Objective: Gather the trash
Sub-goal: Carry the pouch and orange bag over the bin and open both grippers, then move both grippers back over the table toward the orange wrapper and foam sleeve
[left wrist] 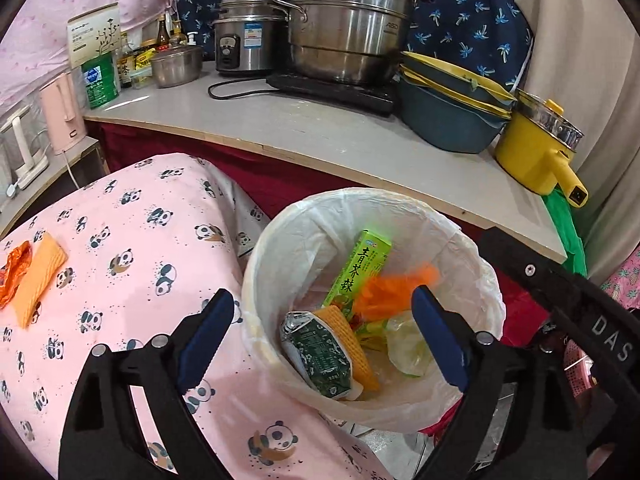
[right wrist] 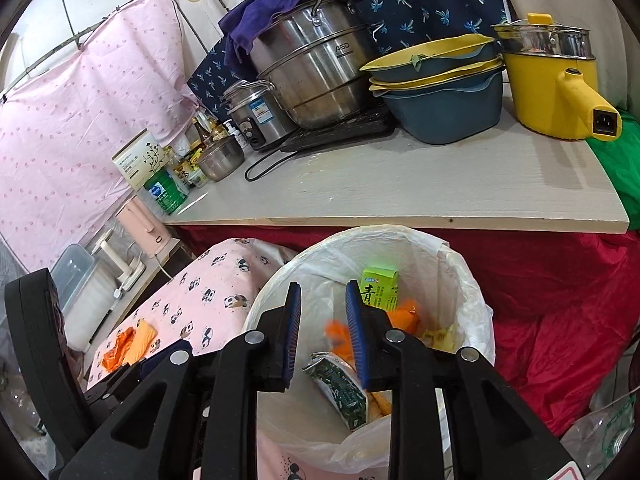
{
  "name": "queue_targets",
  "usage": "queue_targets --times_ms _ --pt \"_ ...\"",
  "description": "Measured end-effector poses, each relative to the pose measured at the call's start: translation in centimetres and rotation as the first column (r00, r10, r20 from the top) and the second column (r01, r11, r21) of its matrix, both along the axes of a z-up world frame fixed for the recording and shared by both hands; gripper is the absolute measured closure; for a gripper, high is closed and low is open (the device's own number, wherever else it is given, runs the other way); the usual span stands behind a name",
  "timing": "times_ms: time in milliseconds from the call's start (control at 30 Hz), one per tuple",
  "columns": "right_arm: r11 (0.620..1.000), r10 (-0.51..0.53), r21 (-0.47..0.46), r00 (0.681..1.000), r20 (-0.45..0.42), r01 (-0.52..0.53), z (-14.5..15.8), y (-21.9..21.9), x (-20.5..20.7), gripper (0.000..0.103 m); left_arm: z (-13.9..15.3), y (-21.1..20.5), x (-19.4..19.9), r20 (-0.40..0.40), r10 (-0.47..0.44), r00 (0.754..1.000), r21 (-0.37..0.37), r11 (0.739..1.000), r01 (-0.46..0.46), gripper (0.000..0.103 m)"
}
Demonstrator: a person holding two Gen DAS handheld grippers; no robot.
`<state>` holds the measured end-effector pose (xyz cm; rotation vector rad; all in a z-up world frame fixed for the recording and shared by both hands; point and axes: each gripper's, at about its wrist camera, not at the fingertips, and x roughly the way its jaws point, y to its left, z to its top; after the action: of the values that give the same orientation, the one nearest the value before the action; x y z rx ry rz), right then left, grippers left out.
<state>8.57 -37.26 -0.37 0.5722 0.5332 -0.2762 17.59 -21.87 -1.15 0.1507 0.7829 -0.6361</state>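
A white-lined trash bin (left wrist: 472, 240) stands beside a pink panda-print surface (left wrist: 132, 248). It holds a green box (left wrist: 358, 270), a dark green carton (left wrist: 318, 354) and an orange wrapper (left wrist: 390, 290) that looks blurred. My left gripper (left wrist: 322, 332) is open and empty above the bin. My right gripper (right wrist: 323, 334) is open and empty over the bin (right wrist: 460, 280), with a blurred orange wrapper (right wrist: 334, 330) seen between its fingers. An orange wrapper (left wrist: 14, 270) and an orange sponge-like piece (left wrist: 40, 276) lie on the panda surface, also in the right wrist view (right wrist: 130, 340).
A grey countertop (left wrist: 320, 136) behind the bin carries steel pots (left wrist: 348, 28), a rice cooker (left wrist: 244, 36), blue and yellow basins (left wrist: 452, 104), a yellow electric pot (left wrist: 536, 148) and bottles. A red cloth (right wrist: 560, 300) hangs below it. A pink kettle (left wrist: 62, 112) stands left.
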Motion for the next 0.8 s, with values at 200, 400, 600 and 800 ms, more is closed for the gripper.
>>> queue_targets --times_ms 200,400,600,800 --pt "1.0 0.017 -0.01 1.0 -0.002 -0.017 0.3 1.2 -0.2 0.079 0.8 1.1 -0.1 0.02 0.015 1.0 -0.01 1.0 -0.014 0.017" --pt "0.999 0.037 -0.026 0.999 0.006 -0.037 1.2 2.5 -0.4 0.077 1.7 2.8 -0.3 0.044 0.04 0.998 -0.016 0.999 -0.039 0.017" --pt "0.997 0.06 -0.046 0.998 0.017 -0.059 2.4 4.4 -0.4 0.075 2.2 5.2 0.0 0.052 0.082 0.995 -0.022 0.996 -0.081 0.017" --pt "0.993 0.106 -0.062 0.994 0.014 -0.105 3.2 7.1 0.3 0.074 2.4 9.0 0.6 0.054 0.149 0.987 -0.028 0.989 -0.148 0.017"
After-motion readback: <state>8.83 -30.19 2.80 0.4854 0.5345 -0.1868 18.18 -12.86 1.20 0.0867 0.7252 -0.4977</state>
